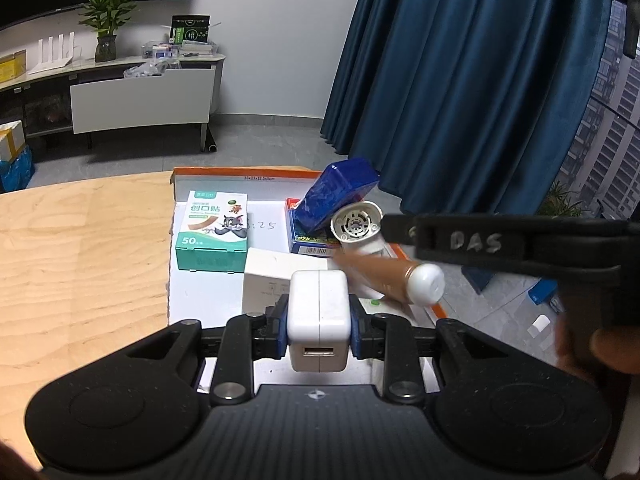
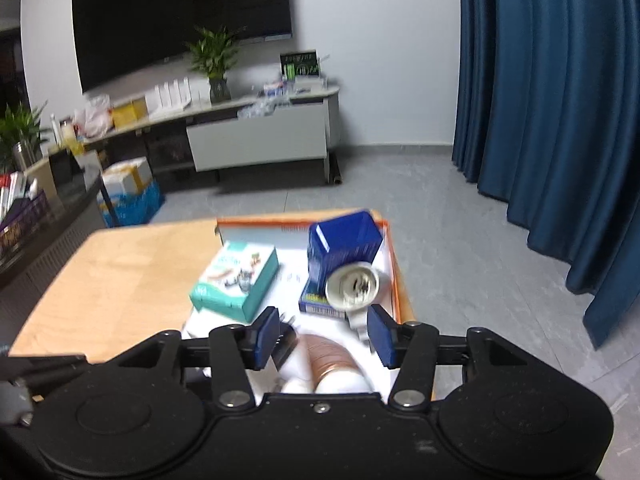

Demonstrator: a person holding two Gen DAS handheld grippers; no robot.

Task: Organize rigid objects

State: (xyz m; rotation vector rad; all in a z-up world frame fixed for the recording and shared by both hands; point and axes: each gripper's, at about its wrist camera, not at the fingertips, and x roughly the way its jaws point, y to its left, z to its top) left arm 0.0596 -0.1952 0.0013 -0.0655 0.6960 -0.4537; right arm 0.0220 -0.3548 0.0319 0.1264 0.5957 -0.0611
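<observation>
My left gripper [image 1: 319, 326] is shut on a white USB charger [image 1: 319, 316] and holds it over the near end of a white, orange-rimmed box tray [image 1: 240, 173]. In the tray lie a green plaster box [image 1: 212, 236], a white carton [image 1: 266, 282], a blue box [image 1: 340, 198], a white round fan-like device [image 1: 356, 226] and a brown tube with a white cap [image 1: 400, 278]. My right gripper [image 2: 324, 334] is open above the brown tube [image 2: 330, 360]; its body crosses the left wrist view at right [image 1: 520, 248].
The tray sits at the right end of a wooden table [image 1: 80, 248], close to its edge. Blue curtains [image 1: 460, 80] hang to the right. A low cabinet [image 1: 140, 100] with a plant stands across the grey floor.
</observation>
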